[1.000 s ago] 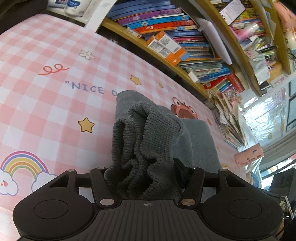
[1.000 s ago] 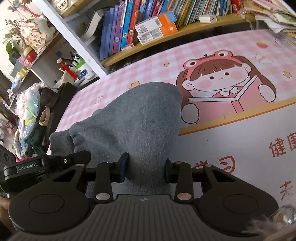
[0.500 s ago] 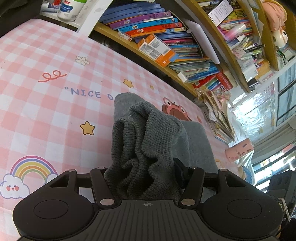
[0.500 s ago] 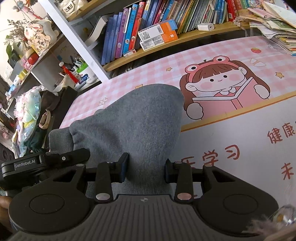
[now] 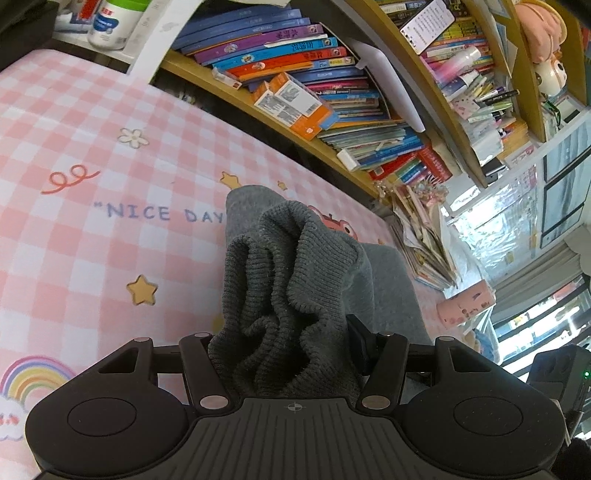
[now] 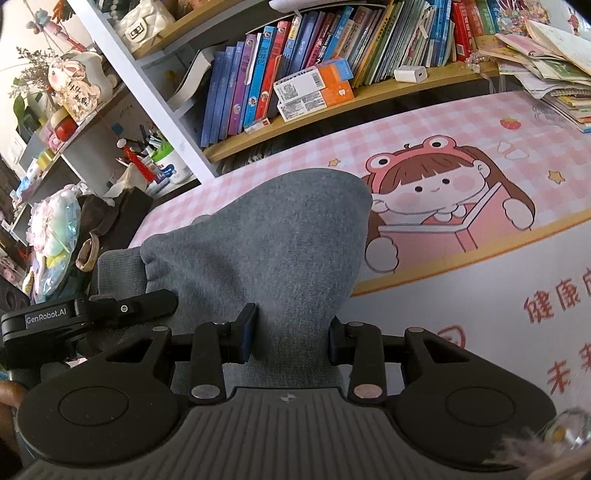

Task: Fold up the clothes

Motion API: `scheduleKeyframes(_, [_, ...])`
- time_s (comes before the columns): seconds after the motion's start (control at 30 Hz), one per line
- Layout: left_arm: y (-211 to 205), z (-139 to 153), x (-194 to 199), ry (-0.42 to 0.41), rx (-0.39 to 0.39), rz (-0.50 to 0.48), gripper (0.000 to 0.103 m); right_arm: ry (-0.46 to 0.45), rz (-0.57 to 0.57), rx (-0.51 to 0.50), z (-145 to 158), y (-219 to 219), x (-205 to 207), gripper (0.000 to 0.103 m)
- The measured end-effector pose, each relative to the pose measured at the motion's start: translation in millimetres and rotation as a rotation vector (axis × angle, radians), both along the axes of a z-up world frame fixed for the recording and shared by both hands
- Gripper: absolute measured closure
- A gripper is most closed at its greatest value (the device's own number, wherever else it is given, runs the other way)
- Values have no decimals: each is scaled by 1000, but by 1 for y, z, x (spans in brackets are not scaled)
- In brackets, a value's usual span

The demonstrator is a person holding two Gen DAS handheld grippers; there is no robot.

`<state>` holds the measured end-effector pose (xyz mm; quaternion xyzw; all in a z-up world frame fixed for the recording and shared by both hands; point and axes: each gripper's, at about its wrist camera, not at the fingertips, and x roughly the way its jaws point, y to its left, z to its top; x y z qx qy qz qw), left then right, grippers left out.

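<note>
Setting: a home, most likely a child's study corner or bedroom. The desk (image 6: 461,325) is covered by a pink checked mat printed with a cartoon girl in a frog hood (image 6: 439,195), stars, a rainbow (image 5: 33,376) and the words "NICE DAY" (image 5: 162,214). Wooden bookshelves (image 6: 369,92) run along the desk's far edge, packed with colourful children's books (image 6: 251,85), some upright, some stacked flat. Side shelves hold pens and markers (image 5: 491,99), a plush doll (image 5: 543,33), a rabbit figurine (image 6: 74,85) and a small white quilted purse (image 6: 144,22). A loose heap of picture books (image 6: 554,74) lies at the desk's right end.
</note>
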<state>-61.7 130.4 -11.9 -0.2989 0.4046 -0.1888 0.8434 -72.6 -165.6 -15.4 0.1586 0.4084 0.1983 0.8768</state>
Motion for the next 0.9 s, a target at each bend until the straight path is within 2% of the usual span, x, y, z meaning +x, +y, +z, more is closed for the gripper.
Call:
scheduleKeyframes(0.17, [-15, 2, 22, -1, 19, 6, 46, -2, 15, 8, -1, -13, 24, 70])
scheduleKeyframes(0.5, [-41, 3, 83, -10, 43, 39, 46, -38, 63, 3, -1, -34, 98, 70])
scheduleKeyframes(0.9, [-50, -4, 166, -44, 53, 79, 46, -98, 101, -11, -9, -39, 188, 70])
